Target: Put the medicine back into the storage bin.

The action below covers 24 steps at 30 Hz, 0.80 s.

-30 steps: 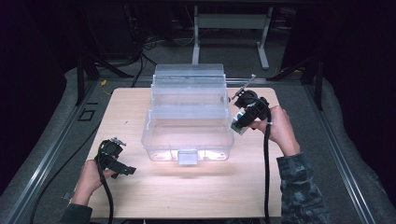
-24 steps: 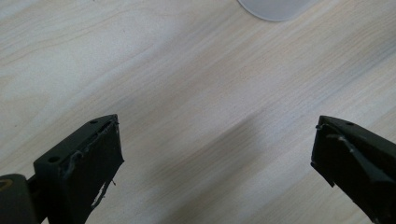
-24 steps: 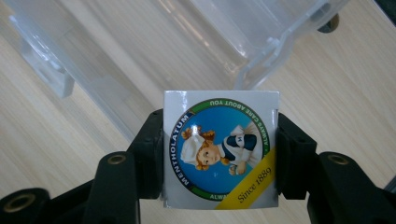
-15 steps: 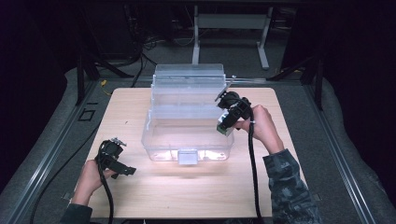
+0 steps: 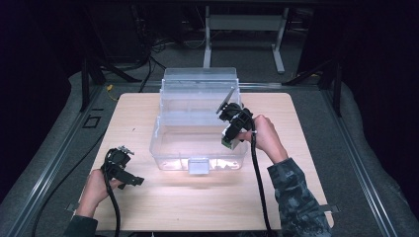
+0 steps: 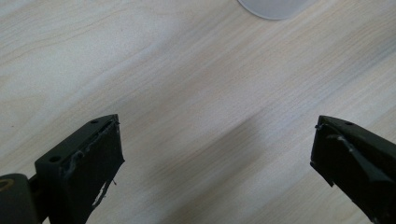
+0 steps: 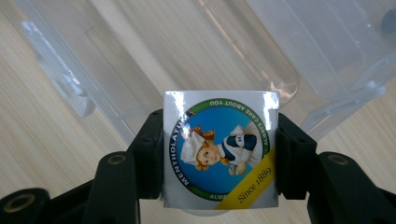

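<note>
Risk lies in the drop: the right gripper (image 5: pixel 230 140) pinches a small Mentholatum box (image 7: pixel 221 149) by its sides, above the open clear plastic bin (image 5: pixel 163 143). Letting go too near the bin's right wall could catch the rim and tip the box onto the table (image 5: pixel 306 148). The left gripper (image 6: pixel 215 154) rests with jaws spread wide, holding nothing.

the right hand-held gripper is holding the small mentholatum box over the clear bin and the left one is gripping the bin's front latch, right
Not quite. The left hand-held gripper grips nothing: the left gripper view shows its jaws wide apart over bare table. The right hand-held gripper does hold the Mentholatum box over the clear bin.
</note>
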Motion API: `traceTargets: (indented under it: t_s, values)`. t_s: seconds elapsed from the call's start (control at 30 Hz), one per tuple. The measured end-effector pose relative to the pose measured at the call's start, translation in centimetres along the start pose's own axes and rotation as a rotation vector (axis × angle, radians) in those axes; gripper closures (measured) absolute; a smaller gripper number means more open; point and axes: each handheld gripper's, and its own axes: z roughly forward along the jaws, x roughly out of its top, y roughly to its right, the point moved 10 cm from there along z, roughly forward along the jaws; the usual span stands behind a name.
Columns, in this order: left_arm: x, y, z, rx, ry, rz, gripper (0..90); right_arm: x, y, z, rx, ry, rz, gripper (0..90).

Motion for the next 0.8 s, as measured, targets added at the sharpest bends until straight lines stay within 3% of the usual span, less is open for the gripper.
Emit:
traceTargets:
  t_s: [0.4, 0.63, 0.67, 0.8]
  values:
    - [0.0, 0.0, 0.1, 0.0, -0.006, 0.004, 2.2, -1.3, 0.2, 3.1, 0.01, -0.11, 0.009, 46.1]
    - [-0.1, 0.1, 0.2, 0.001, -0.009, 0.006, 2.2, -2.1, 0.3, 4.2, 0.028, -0.149, 0.016, 45.9]
    - [-0.1, 0.1, 0.2, 0.001, -0.01, 0.005, 2.3, -2.2, 0.5, 4.3, 0.004, -0.162, 0.015, 45.9]
    - [0.0, 0.1, 0.2, 0.002, -0.01, 0.005, 2.3, -2.5, 0.4, 4.8, 0.014, -0.192, 0.012, 45.8]
